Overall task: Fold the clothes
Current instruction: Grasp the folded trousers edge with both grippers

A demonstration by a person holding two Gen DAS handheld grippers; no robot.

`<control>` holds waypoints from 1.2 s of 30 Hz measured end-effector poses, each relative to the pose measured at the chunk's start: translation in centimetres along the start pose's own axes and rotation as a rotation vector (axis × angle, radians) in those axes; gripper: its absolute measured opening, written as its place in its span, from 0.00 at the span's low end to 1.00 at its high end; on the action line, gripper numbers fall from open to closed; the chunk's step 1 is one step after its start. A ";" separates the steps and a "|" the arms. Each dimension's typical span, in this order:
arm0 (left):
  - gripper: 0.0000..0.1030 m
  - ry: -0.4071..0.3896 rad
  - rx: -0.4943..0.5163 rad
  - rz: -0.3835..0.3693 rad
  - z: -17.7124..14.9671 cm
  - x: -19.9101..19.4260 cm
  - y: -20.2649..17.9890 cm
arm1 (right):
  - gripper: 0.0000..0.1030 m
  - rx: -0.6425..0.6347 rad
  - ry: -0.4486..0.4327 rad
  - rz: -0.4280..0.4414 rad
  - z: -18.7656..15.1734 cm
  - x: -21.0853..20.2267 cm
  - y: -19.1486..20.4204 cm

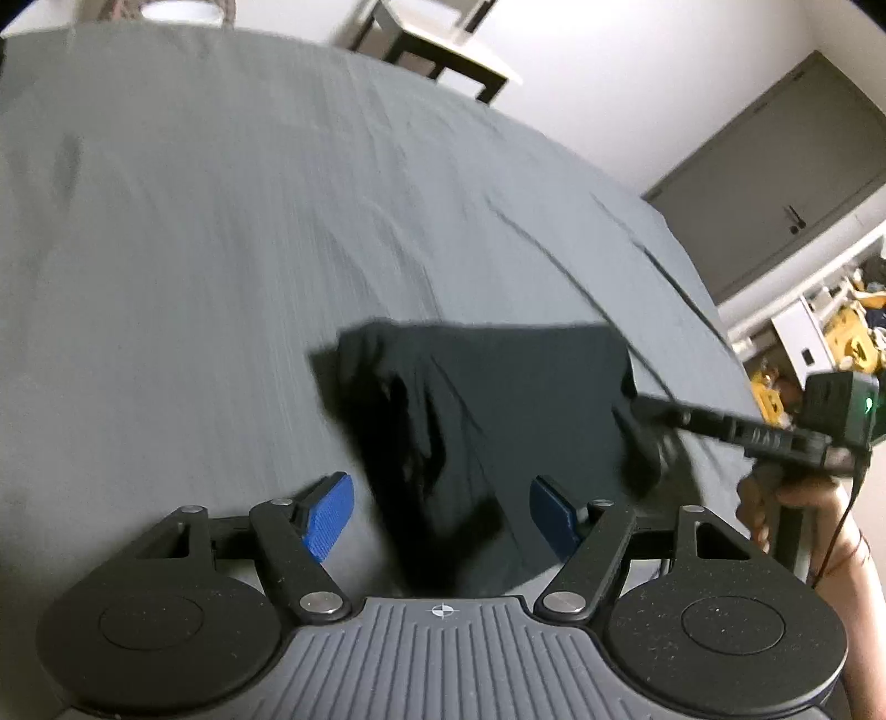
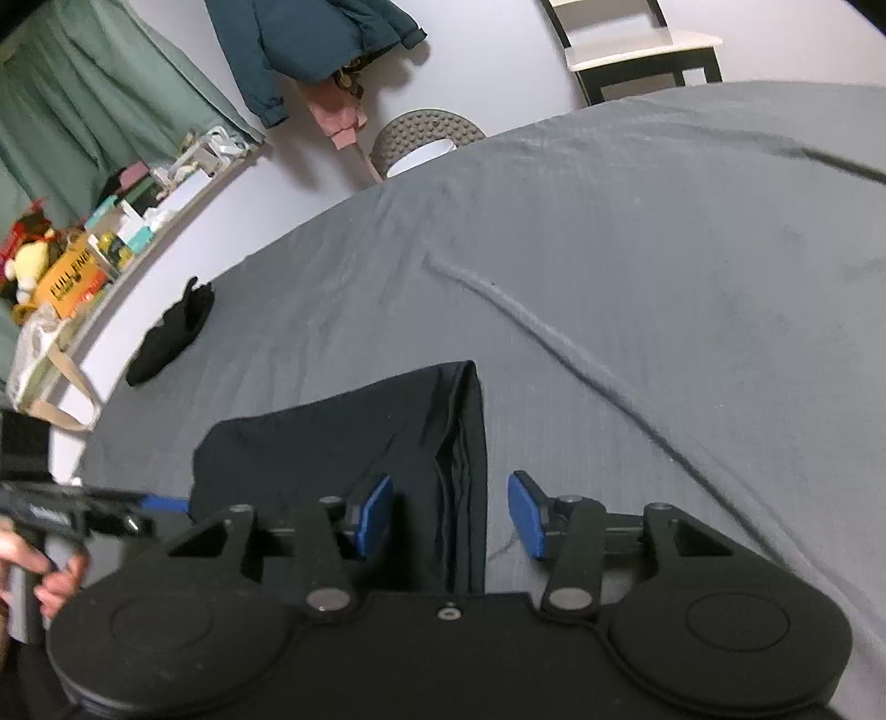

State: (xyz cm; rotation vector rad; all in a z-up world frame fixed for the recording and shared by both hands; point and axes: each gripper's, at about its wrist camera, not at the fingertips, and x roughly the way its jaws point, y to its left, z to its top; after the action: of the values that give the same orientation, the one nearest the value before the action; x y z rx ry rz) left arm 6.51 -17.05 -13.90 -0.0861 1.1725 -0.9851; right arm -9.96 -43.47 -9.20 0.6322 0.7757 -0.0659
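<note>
A black garment (image 1: 498, 399) lies partly folded on the grey bedsheet (image 1: 194, 221). My left gripper (image 1: 443, 515) is open, its blue pads (image 1: 329, 515) on either side of the garment's near, rumpled end. In the right wrist view the same garment (image 2: 332, 443) shows a stacked folded edge running between the pads of my right gripper (image 2: 451, 515), which is open. The right gripper (image 1: 637, 410) also appears in the left wrist view at the garment's right edge, held by a hand (image 1: 775, 509). The left gripper (image 2: 171, 504) enters the right wrist view at the garment's left side.
A second small black garment (image 2: 171, 332) lies near the bed's left edge. Beyond the bed stand a chair (image 2: 637, 50), a round stool (image 2: 426, 138), a cluttered shelf (image 2: 111, 238) and a hanging jacket (image 2: 310, 39). A long crease (image 2: 554, 332) crosses the sheet.
</note>
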 end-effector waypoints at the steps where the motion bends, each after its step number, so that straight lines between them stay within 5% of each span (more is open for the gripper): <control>1: 0.69 0.002 0.001 -0.023 -0.1 0.2 -0.1 | 0.45 0.011 0.004 0.022 0.1 0.1 -0.3; 14: 0.69 -0.044 -0.232 -0.233 0.2 0.9 3.5 | 0.45 0.124 0.053 0.171 0.6 0.9 -2.8; 24: 0.67 -0.045 -0.153 -0.216 1.0 2.5 1.7 | 0.37 0.064 0.063 0.125 1.1 1.6 -1.5; 27: 0.49 -0.061 -0.113 -0.159 1.3 2.6 1.1 | 0.13 0.043 0.069 0.079 1.0 1.9 -1.0; 29: 0.24 -0.068 -0.129 -0.125 1.3 2.7 1.5 | 0.13 0.075 0.070 0.115 0.7 2.2 -1.0; 36: 0.12 -0.099 -0.120 -0.088 1.1 2.2 1.4 | 0.09 0.001 0.030 0.041 0.2 1.9 0.8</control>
State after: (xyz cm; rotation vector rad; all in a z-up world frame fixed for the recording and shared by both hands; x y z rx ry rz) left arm 8.32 -18.14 -15.75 -0.2814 1.1440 -0.9761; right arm -8.25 -42.62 -10.02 0.6509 0.7913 -0.0194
